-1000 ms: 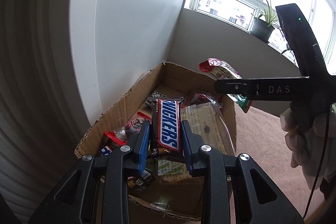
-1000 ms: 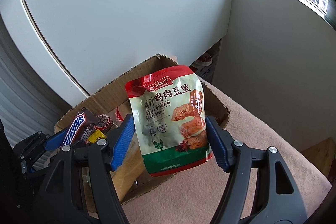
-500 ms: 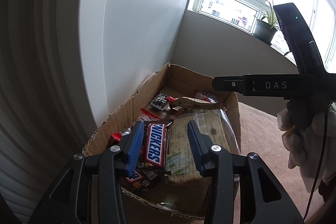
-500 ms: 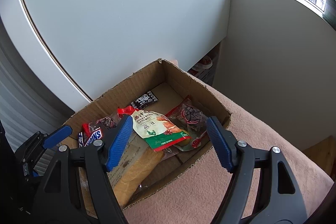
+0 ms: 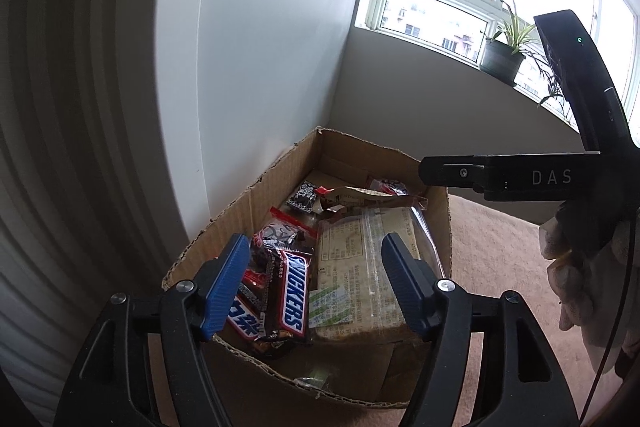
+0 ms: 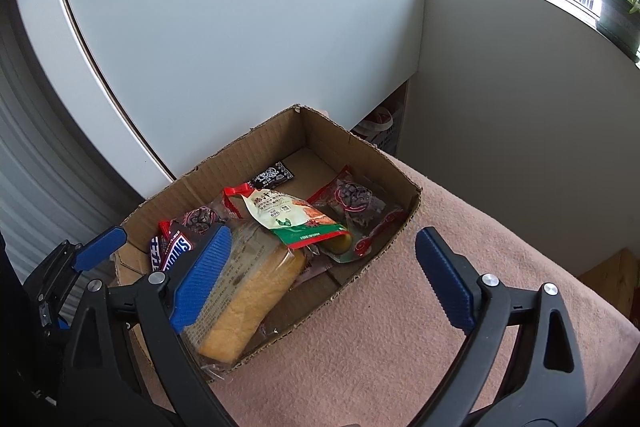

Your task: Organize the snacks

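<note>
A cardboard box (image 5: 438,215) (image 6: 256,147) holds snacks. A Snickers bar (image 5: 294,297) (image 6: 174,251) lies at its near left. A bagged bread loaf (image 5: 360,267) (image 6: 248,287) lies beside it. A red, white and green snack pouch (image 6: 294,215) rests on the loaf. My left gripper (image 5: 316,283) is open and empty above the box's near end. My right gripper (image 6: 320,275) is open and empty above the box's near rim; it also shows in the left wrist view (image 5: 500,175).
The box stands on a pink carpeted surface (image 6: 400,327) against a white panel (image 6: 240,27) in a corner. Small dark and red packets (image 6: 352,199) lie in the box. A potted plant (image 5: 504,51) sits on the window sill.
Both grippers opened. The Snickers bar dropped from the left gripper into the box. The pouch dropped from the right gripper onto the loaf. Both grippers have drawn back a little.
</note>
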The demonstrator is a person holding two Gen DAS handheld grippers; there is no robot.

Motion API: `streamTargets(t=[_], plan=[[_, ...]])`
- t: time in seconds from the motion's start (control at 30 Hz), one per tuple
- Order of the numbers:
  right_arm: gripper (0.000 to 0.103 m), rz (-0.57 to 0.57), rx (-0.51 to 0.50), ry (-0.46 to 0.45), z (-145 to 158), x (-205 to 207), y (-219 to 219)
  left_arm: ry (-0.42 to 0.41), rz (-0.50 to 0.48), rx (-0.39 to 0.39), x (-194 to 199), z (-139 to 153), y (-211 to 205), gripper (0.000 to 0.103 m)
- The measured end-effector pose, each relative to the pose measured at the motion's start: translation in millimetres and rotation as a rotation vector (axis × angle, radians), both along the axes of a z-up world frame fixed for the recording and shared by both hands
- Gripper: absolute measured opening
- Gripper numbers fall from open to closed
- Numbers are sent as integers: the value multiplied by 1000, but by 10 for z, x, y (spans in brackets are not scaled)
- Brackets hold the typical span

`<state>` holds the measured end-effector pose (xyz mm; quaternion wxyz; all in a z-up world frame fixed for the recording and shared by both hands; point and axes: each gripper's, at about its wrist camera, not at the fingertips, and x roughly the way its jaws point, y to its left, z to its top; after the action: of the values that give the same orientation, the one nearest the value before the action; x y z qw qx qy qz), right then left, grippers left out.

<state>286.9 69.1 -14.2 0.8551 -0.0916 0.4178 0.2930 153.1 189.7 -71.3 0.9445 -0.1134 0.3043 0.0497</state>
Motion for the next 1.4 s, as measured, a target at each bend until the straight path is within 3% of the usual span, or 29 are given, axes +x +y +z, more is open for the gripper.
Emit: streamTargets(t=[0.77, 0.9, 1.4], plan=[[97, -208, 95, -178, 10, -1172, -739, -27, 2, 38, -450, -62, -203, 69], [102, -246, 137, -208, 13, -1393, -875, -39, 9, 35, -521, -71, -195, 69], [103, -270, 135, -334, 82, -1964, -951, -39, 34, 42, -772, -164, -237, 69]])
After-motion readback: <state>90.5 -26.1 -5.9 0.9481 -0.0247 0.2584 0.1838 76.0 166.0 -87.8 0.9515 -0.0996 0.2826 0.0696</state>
